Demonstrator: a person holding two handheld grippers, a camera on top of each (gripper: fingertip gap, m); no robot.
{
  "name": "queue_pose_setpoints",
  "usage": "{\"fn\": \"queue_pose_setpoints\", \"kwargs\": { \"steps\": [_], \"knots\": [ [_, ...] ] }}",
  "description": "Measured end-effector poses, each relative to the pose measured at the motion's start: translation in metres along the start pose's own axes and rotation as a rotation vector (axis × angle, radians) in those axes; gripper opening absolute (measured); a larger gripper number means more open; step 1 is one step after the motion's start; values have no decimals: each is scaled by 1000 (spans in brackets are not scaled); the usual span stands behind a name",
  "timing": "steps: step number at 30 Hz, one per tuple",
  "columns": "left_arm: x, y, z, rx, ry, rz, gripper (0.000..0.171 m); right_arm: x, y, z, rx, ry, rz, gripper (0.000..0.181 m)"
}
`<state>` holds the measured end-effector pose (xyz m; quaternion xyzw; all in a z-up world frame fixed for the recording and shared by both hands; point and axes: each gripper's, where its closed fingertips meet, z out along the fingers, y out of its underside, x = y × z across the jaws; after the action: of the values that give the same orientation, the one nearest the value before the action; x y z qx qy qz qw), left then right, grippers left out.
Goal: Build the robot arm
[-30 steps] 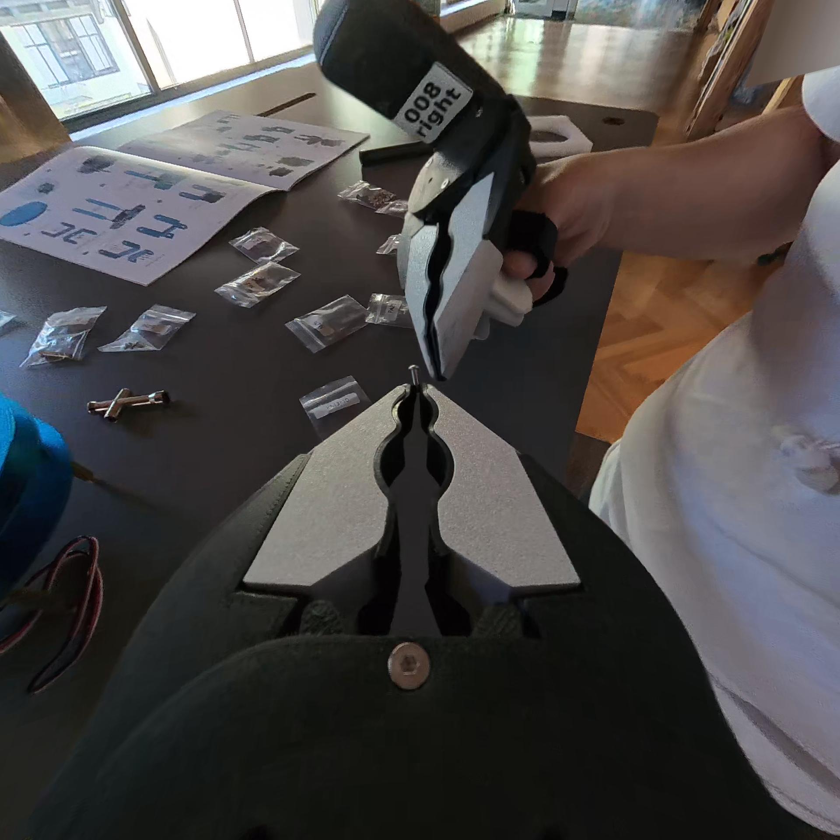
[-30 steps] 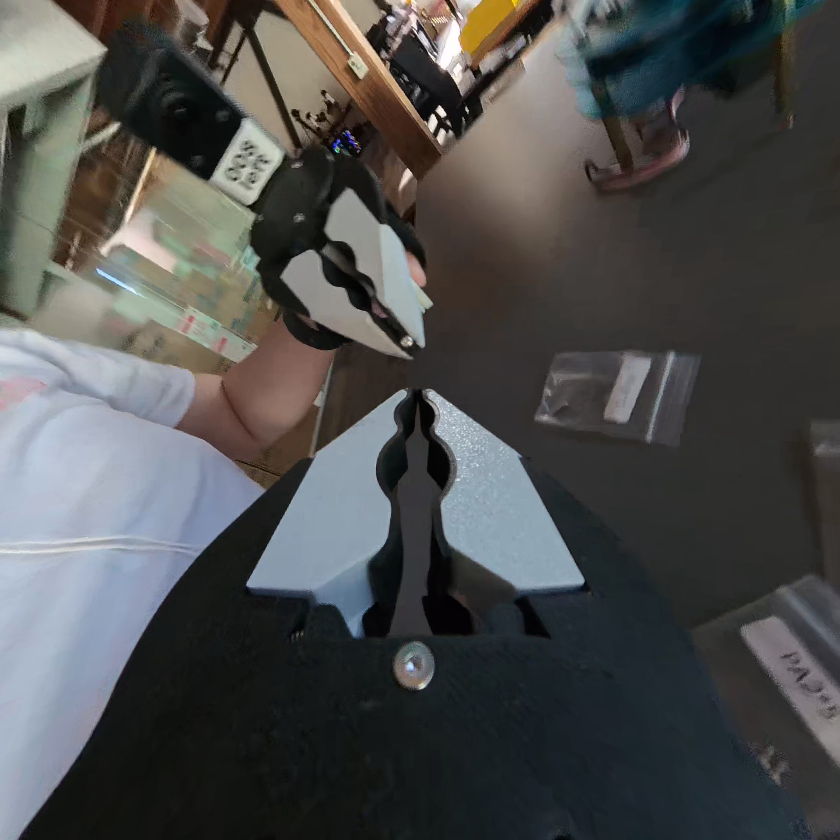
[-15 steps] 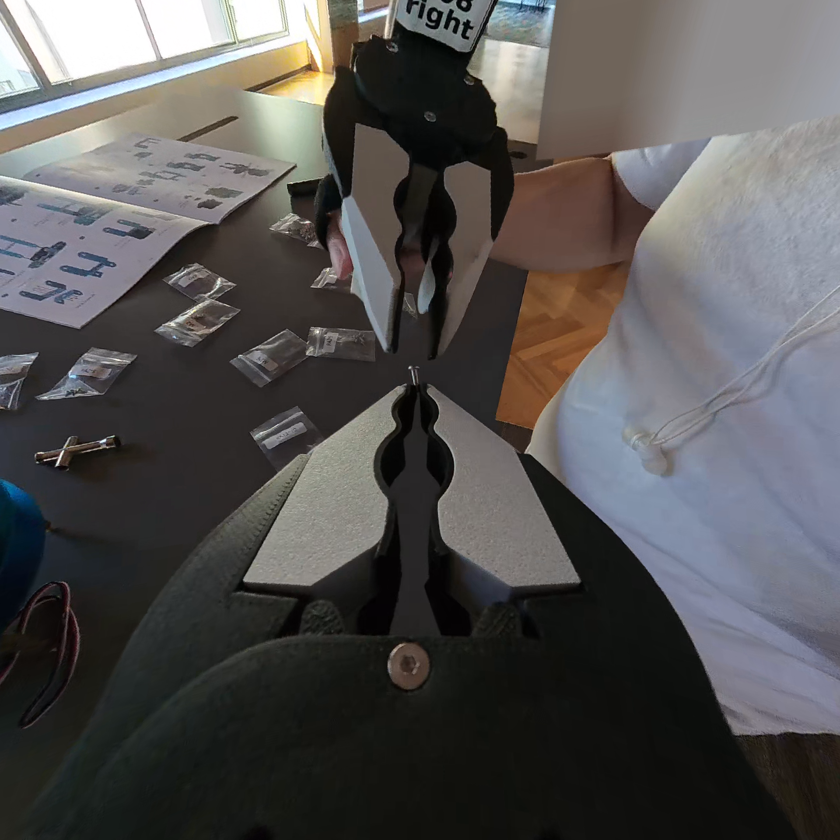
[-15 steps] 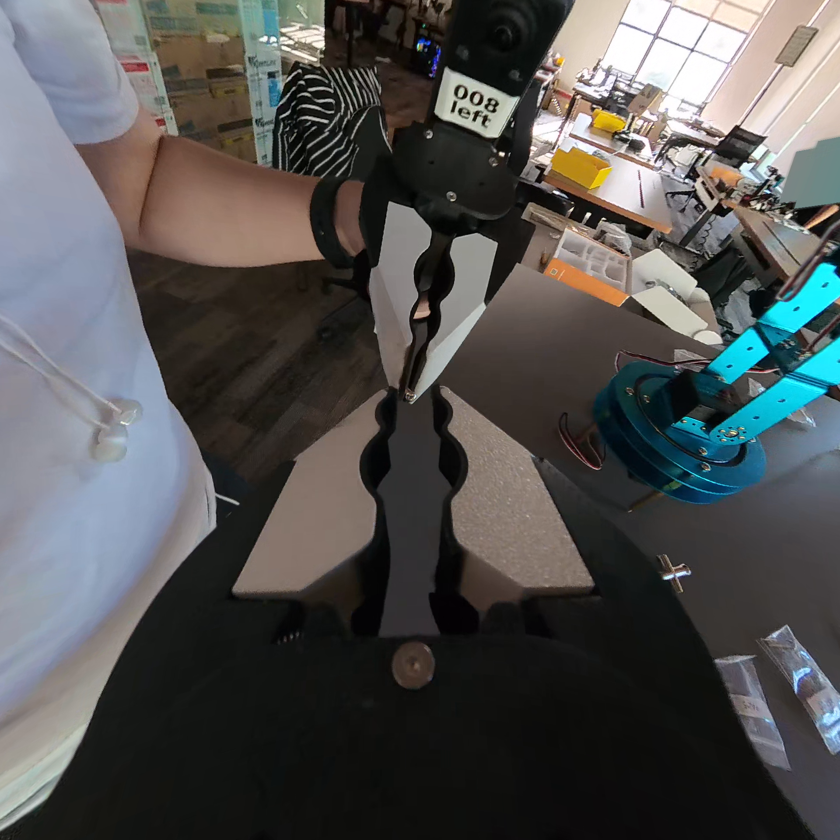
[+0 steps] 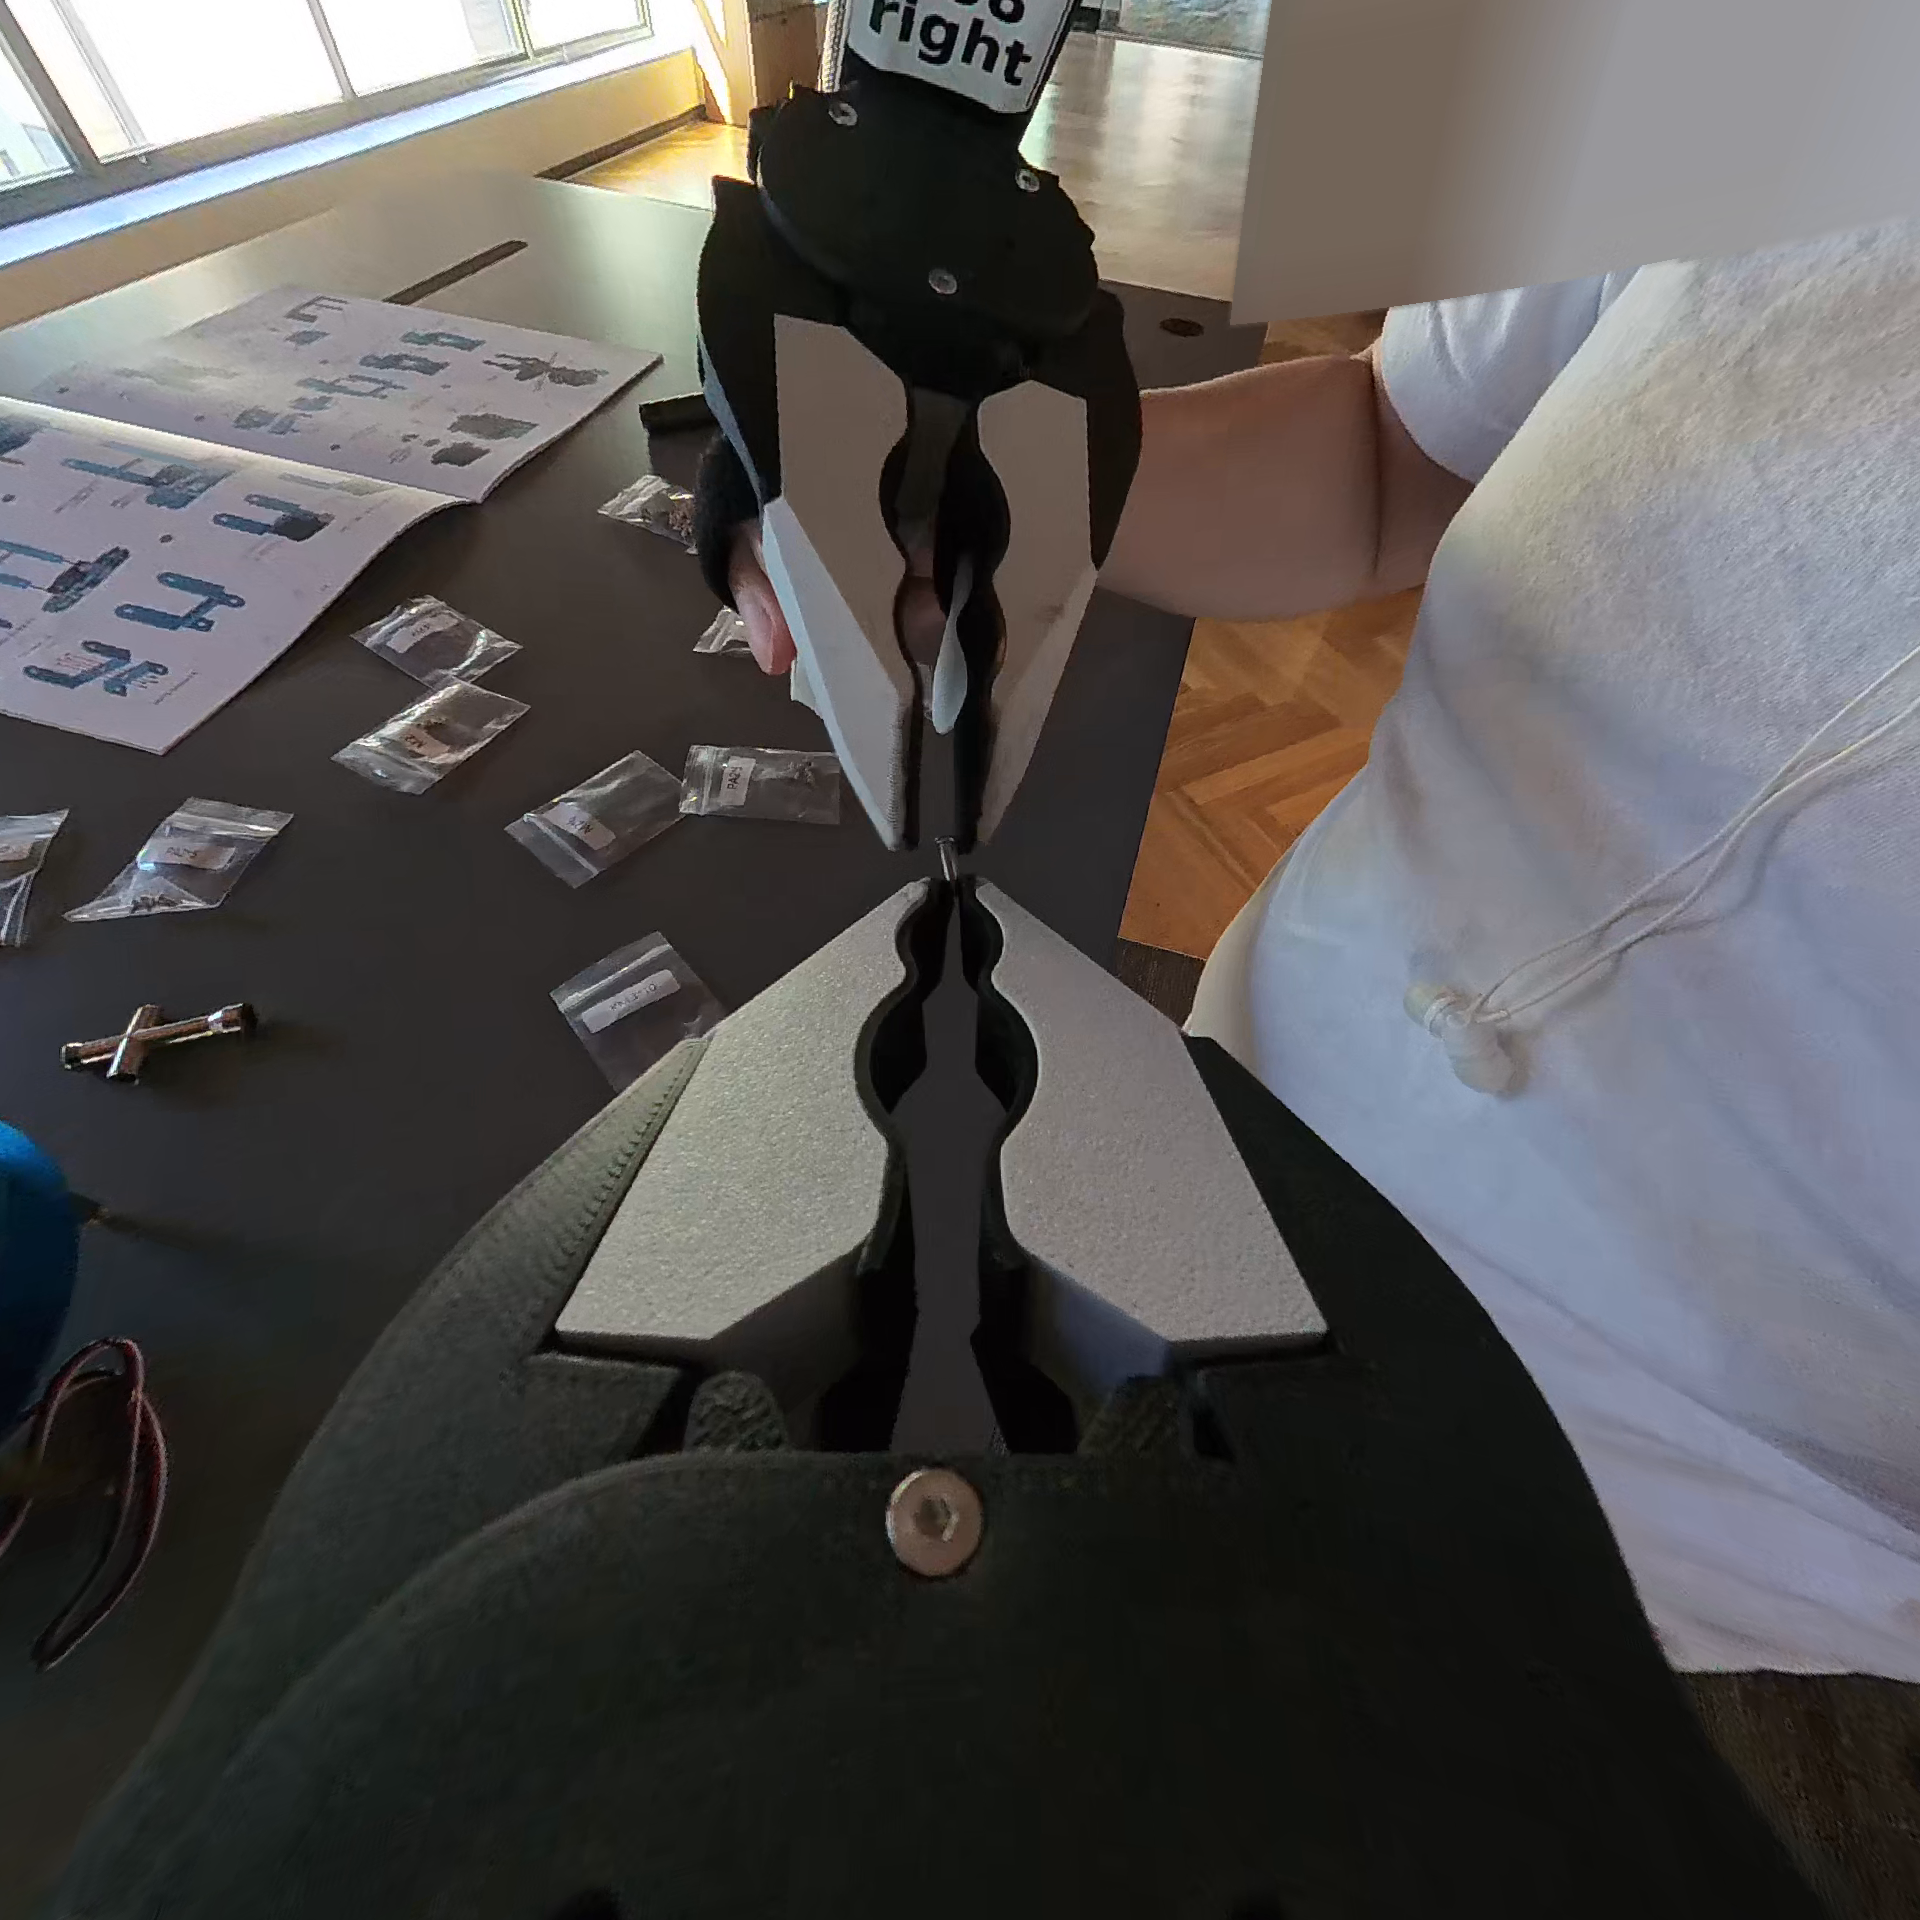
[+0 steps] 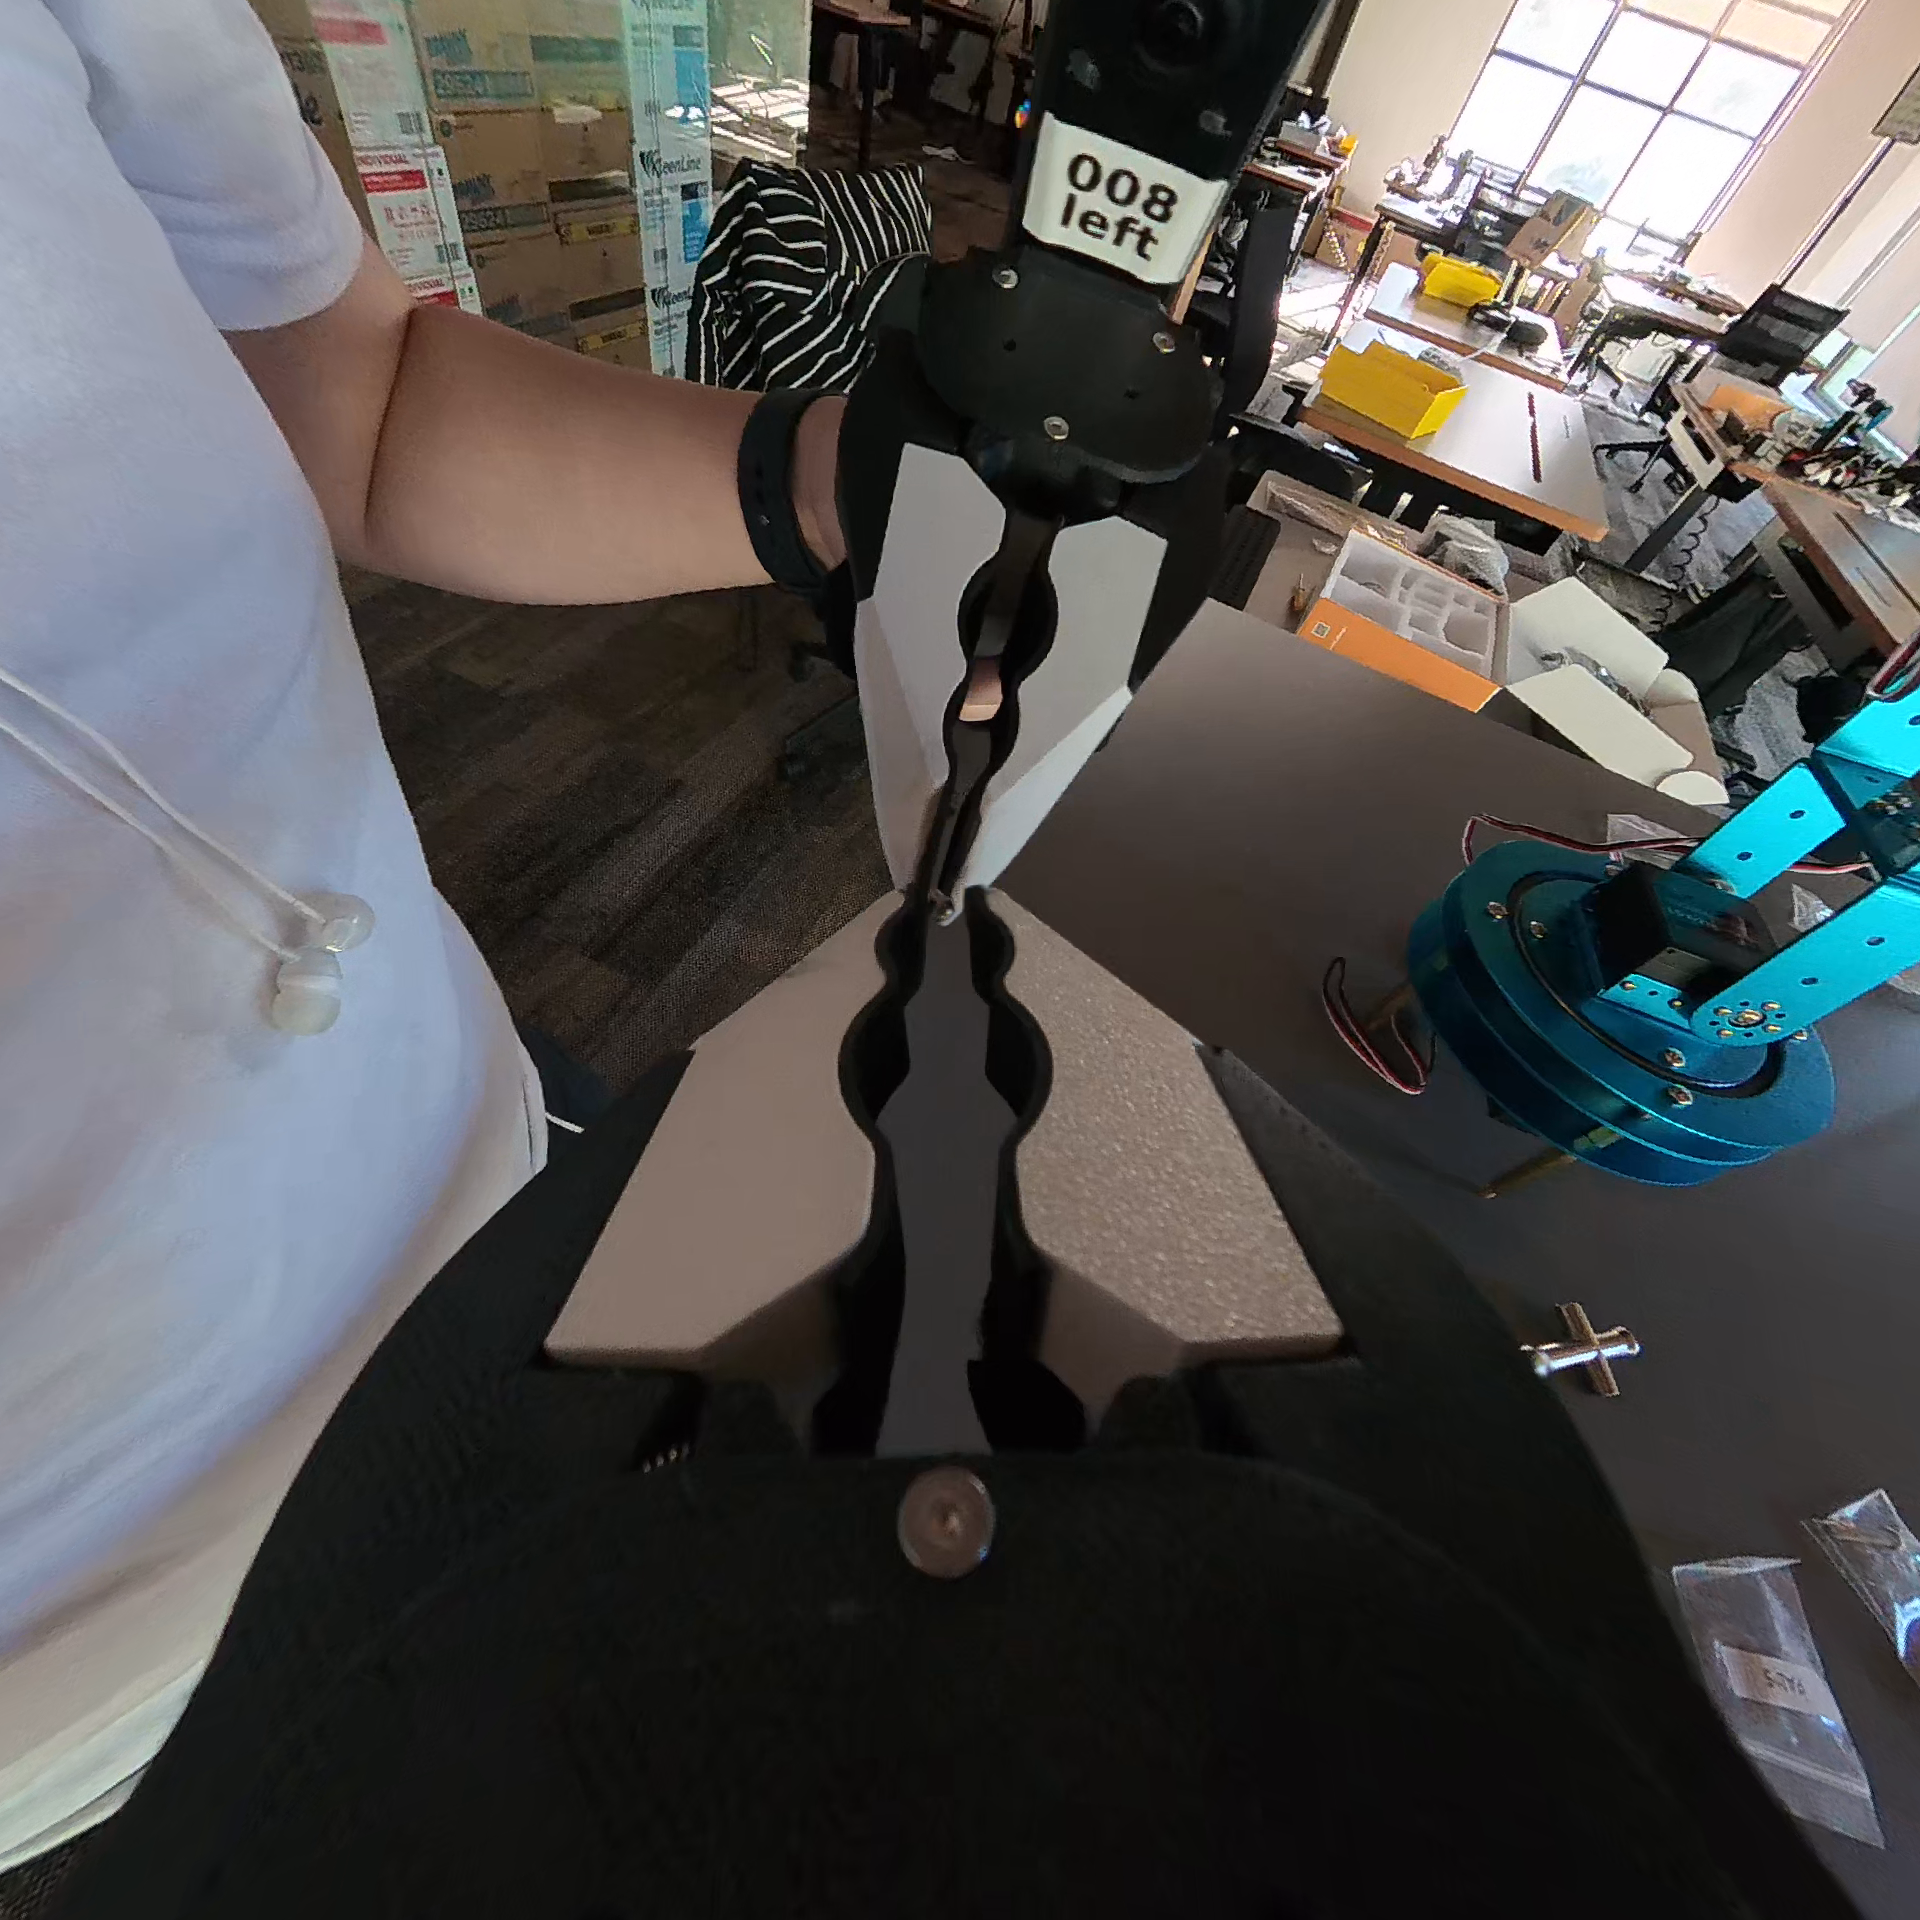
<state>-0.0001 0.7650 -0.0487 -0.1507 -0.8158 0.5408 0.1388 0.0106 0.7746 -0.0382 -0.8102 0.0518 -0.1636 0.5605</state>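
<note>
Two grippers tip to tip in the air beside the near edge of the dark desk (image 5: pixel 312 1195), close in front of a white shirt (image 5: pixel 1610 935). Left gripper (image 5: pixel 948 894): jaws pressed together on a small screw (image 5: pixel 948 857), pinched at the very tips, with a short bright end poking out forward. Right gripper (image 5: pixel 940 836): pointed straight back at the left one, jaws parted by only a narrow slot, tips level with the free end of the screw and set to either side of it. Not clear from either view whether those tips touch the metal or merely flank it. Same pairing from the right wrist view, with the screw head a pale glint right at the mouth of the right-hand jaws. Lying on the desk, well apart from the grippers: several clear bags (image 5: pixel 592 816) with white labels scattered flat, an open booklet (image 5: pixel 260 468) of blue diagrams farther back, a cross-shaped wrench (image 5: pixel 156 1039) in bare metal nearer the left. On the far side, in the right wrist view, a blue turntable base (image 6: pixel 1621 1049) with a bracket arm rising from it, and red and black wires (image 6: pixel 1371 1039) looping out beside it
</note>
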Motion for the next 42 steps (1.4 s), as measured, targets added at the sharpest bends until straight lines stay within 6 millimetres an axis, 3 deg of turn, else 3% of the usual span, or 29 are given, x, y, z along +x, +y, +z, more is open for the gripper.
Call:
{"fn": "queue_pose_setpoints", "kwargs": {
  "steps": [14,24,29,32,36,42],
  "knots": [
    [0,-2,4,-37,20,-6,0,-3,4,-3,-24,18,-13,3],
    [0,-19,-2,-13,26,-29,1,2,-12,-9,28,48,-19,2],
    [-10,-24,-16,22,-28,-69,4,16,-27,-10,72,95,-43,2],
    [-20,-34,-40,95,-69,-95,10,43,-50,-20,125,179,-60,2],
    [-43,-50,-83,216,-136,-126,12,99,-96,-38,262,287,-13,2],
    [-102,-77,-149,331,-264,-105,14,191,-155,-46,470,360,127,1]
  ]
}}
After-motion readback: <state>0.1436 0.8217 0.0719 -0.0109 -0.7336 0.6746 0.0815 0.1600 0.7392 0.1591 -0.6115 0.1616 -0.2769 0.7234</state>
